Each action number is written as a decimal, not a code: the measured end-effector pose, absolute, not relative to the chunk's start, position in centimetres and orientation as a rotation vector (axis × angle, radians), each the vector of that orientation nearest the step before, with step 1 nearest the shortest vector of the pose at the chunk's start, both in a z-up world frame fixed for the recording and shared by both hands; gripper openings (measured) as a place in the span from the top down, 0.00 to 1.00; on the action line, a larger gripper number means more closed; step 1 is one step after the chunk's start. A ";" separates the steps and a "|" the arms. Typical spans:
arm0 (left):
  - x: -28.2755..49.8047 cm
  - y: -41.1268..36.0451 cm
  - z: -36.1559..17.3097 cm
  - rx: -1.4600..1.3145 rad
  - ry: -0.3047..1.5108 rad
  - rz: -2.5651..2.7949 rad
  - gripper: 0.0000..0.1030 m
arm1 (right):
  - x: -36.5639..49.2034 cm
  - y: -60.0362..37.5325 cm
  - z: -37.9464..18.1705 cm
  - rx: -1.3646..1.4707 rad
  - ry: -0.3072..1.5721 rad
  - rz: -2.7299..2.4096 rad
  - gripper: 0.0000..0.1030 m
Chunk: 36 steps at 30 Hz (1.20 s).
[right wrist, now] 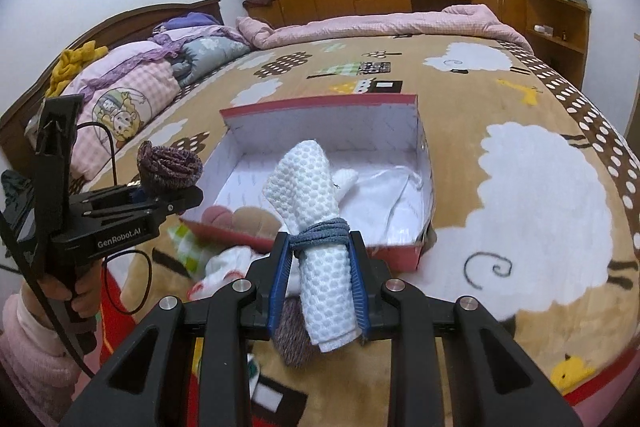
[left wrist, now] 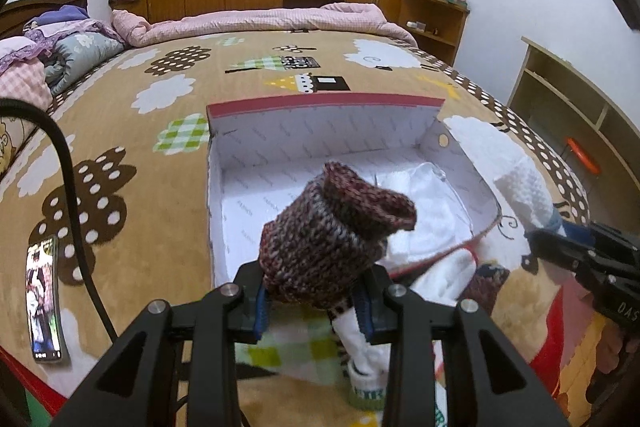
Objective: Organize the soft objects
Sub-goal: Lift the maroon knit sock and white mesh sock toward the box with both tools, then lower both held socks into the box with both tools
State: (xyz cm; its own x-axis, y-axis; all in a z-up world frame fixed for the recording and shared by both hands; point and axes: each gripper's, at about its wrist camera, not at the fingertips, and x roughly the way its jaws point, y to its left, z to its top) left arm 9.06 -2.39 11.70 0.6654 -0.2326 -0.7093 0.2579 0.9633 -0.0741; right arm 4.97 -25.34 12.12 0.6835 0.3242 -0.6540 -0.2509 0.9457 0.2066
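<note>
Left gripper [left wrist: 316, 301]: its jaws are pinched on a rolled maroon-grey knitted sock [left wrist: 332, 239], which is held upright above the near left edge of the box; in the right wrist view the same gripper [right wrist: 160, 201] is seen at the left with the sock roll [right wrist: 168, 165] standing out of it.
Right gripper [right wrist: 318, 283]: its jaws are pressed against a rolled white waffle-knit cloth [right wrist: 316, 227], which is bound at its middle by a blue-grey band [right wrist: 320, 233]; the roll is held tilted in front of the near wall of the box.
Box: an open cardboard box [left wrist: 320, 131] with red outer walls and a white printed lining is set on the bed; its red near wall [right wrist: 392, 253] is seen in the right wrist view.
Box contents: white fabric [left wrist: 428, 203] is laid in the right part; brown and pink rounded soft pieces [right wrist: 240, 219] are seen at the near left corner, and what they are cannot be told.
Bed: a tan blanket [left wrist: 168, 155] printed with clouds, sheep and houses is spread over it.
Loose items: a white sock [left wrist: 368, 347] is seen on the blanket below the left gripper, and a grey-purple knitted piece [right wrist: 292, 339] below the right gripper.
Phone: a lit phone [left wrist: 42, 299] is laid on the blanket, well apart from the box, to its left.
</note>
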 end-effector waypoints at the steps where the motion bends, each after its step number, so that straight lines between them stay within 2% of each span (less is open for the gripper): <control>1: 9.4 -2.6 11.7 0.038 0.796 -0.276 0.66 | 5.4 -25.3 12.2 0.104 0.751 0.319 0.72; 18: 14.6 -3.4 9.9 0.021 0.847 -0.228 0.66 | 9.8 -25.3 11.5 0.124 0.738 0.262 0.72; 36: 19.2 -5.1 7.3 0.046 0.907 -0.218 0.66 | 14.5 -26.0 8.2 0.137 0.796 0.200 0.72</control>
